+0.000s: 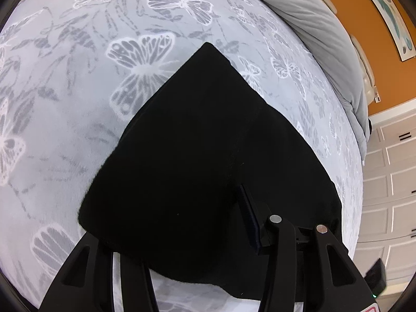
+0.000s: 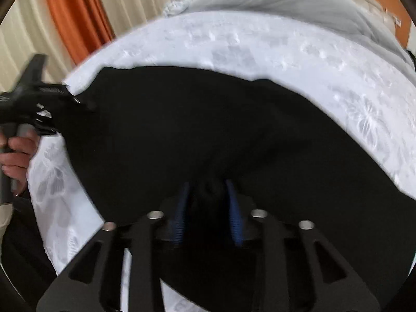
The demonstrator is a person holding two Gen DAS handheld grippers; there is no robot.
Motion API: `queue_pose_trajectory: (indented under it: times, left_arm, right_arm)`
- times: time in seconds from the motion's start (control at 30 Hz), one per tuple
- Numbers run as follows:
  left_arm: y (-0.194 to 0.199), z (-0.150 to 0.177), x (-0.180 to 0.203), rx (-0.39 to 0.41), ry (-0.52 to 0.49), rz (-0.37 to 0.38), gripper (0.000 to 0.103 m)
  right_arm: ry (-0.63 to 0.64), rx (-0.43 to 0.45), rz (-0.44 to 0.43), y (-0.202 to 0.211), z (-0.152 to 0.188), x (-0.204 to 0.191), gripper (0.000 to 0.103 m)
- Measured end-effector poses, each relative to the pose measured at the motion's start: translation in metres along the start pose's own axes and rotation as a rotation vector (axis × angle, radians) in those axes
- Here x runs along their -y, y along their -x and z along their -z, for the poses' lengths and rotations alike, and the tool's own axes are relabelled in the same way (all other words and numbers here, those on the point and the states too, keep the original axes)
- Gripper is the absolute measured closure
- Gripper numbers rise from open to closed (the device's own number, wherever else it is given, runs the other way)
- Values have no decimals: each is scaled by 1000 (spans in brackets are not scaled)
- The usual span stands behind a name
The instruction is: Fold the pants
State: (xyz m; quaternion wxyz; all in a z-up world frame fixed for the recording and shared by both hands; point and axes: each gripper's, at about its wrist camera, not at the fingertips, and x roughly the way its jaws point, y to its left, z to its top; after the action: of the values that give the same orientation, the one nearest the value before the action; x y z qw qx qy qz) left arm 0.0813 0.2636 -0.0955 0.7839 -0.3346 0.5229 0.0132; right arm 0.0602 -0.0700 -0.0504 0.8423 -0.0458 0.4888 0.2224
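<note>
The black pants (image 1: 202, 140) lie spread on a bed with a white butterfly-print cover (image 1: 78, 78). In the left wrist view only the right finger (image 1: 249, 213) shows above the cloth; the other finger is hidden under the fabric, so the cloth edge lies between the jaws. In the right wrist view the pants (image 2: 208, 119) fill the middle. My right gripper (image 2: 208, 189) has its blue pads (image 2: 234, 208) closed on a bunched fold of the black cloth. The left gripper (image 2: 78, 101) shows at the far left there, held by a hand, at the pants' edge.
A grey duvet (image 1: 325, 41) is bunched at the head of the bed, below an orange wall (image 1: 364, 26). White drawers (image 1: 390, 182) stand to the right. Orange and cream curtains (image 2: 78, 13) hang behind the bed.
</note>
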Motion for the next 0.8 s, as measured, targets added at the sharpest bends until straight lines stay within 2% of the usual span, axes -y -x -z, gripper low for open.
queue_pose_trajectory:
  times: [0.07,0.1,0.13,0.17,0.2,0.3,0.4,0.5,0.6,0.63,0.7,0.73,0.77,0.8]
  left_arm:
    - [0,-1,-1,-2,-3,12,58]
    - [0,-2,-2,3,-5,33,60]
    - [0,-3,-2,10,-8,43,69]
    - [0,-3,-3,17,-18,48,79]
    - [0,-3,-3,14,-31,56,80]
    - [1,-3,-5,18,-11,87,85]
    - [13,1,6,72,-29,98,87]
    - [42,15,45,168,-152,114,88]
    - [68,41,100,222,-282,226,87]
    - [70,51,117,220,-321,255,83]
    - [56,70,146,185,-391,246,60]
    - [39,80,155,154,-408,208,29]
    - [21,88,160,125,-418,160,22]
    - [6,93,163,90,-428,113,22]
  right_arm:
    - [-41,78,-30,23,-4,8,58]
    - [-76,132,-29,42,-6,16,44]
    - [-101,171,-2,54,-5,25,27]
    - [-122,199,36,63,-5,34,21]
    - [-151,221,88,69,-4,45,16]
    - [-242,206,188,72,1,79,16]
    - [-382,154,201,67,11,111,16]
    - [-425,150,202,73,21,126,16]
    - [-419,170,224,86,27,130,16]
    - [-422,171,223,88,29,131,15]
    - [-425,153,224,84,32,131,13]
    - [-426,143,226,82,33,132,13]
    - [-428,129,223,81,35,133,13]
    - [-430,118,215,78,35,132,13]
